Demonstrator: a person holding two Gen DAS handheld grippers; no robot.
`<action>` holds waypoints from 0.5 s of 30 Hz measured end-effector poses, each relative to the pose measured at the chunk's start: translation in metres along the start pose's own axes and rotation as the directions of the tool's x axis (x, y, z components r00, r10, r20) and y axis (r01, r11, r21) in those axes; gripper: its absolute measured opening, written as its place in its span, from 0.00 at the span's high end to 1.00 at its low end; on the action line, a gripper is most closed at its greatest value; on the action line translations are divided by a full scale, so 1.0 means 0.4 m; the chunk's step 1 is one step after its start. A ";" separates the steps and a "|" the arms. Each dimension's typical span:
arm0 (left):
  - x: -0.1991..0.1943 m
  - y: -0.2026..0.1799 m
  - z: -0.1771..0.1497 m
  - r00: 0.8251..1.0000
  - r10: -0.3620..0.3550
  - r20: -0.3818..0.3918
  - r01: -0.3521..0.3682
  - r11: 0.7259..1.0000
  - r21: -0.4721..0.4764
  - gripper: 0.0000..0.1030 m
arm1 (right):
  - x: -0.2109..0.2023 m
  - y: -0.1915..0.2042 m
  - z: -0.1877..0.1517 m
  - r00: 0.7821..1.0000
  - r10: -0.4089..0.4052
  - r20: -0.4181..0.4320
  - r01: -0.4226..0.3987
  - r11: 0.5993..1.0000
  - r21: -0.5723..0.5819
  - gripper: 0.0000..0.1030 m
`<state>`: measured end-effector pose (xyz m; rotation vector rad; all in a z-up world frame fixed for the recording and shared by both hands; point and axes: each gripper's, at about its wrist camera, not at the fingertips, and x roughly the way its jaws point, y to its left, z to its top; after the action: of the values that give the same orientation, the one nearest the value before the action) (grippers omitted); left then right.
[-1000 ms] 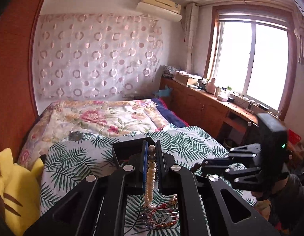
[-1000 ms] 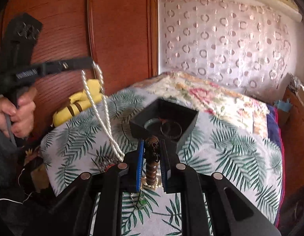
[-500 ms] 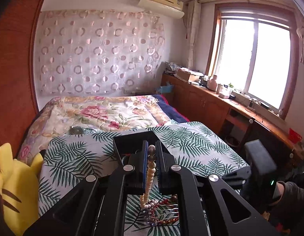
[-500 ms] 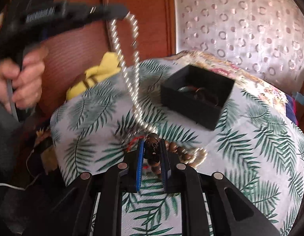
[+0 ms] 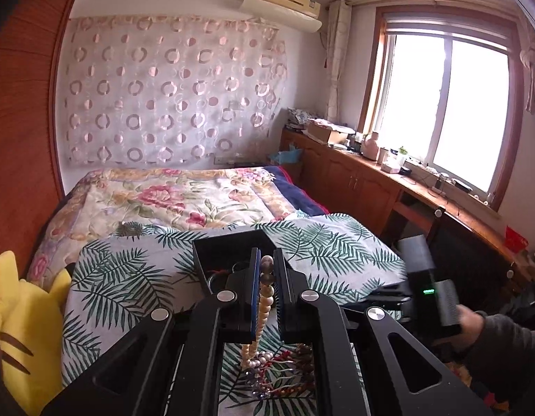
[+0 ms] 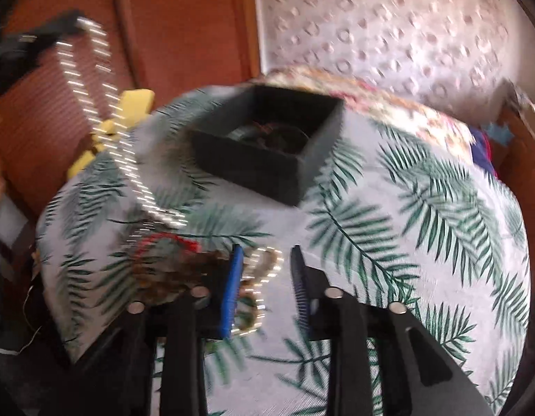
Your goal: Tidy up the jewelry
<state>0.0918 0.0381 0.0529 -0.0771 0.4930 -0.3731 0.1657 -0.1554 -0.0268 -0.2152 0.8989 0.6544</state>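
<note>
1. Up front, the left gripper [image 5: 266, 279] is clamped on a pearl necklace [image 5: 264, 303], whose beads hang down between the jaws to a tangled pile of jewelry [image 5: 278, 371] on the palm-leaf cloth [image 5: 122, 277] beneath it.
2. Just beyond its fingertips sits the black box [image 5: 229, 246], open-topped, with bare cloth to either side.
3. Over at the right gripper [image 6: 265, 277] the jaws stand apart with nothing between them, low over the cloth; loose beads [image 6: 260, 270] lie by its blue pad.
4. Ahead of it the box is well apart, with open cloth to its right running to the edge of the bed.
5. Motion blur smears the right wrist view, so the box's contents and the brown beads to its left are hard to make out.
</note>
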 end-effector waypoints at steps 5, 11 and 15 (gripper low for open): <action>-0.010 -0.013 0.010 1.000 -0.008 0.013 0.008 1.000 0.012 0.94 | 0.054 -0.018 -0.006 0.999 -0.001 -0.042 0.003 0.999 0.044 0.74; -0.015 -0.016 0.012 1.000 -0.012 0.016 0.012 1.000 0.012 0.94 | 0.058 0.014 -0.016 0.997 -0.069 -0.044 0.066 0.995 -0.068 0.88; -0.027 -0.026 0.034 0.999 -0.016 0.031 0.016 1.000 0.015 0.94 | 0.053 0.030 -0.016 0.996 -0.075 -0.055 0.068 0.991 -0.118 0.94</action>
<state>0.0860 0.0322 0.0713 -0.0723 0.4595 -0.3905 0.1636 -0.1396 -0.0462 -0.3714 0.9070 0.6373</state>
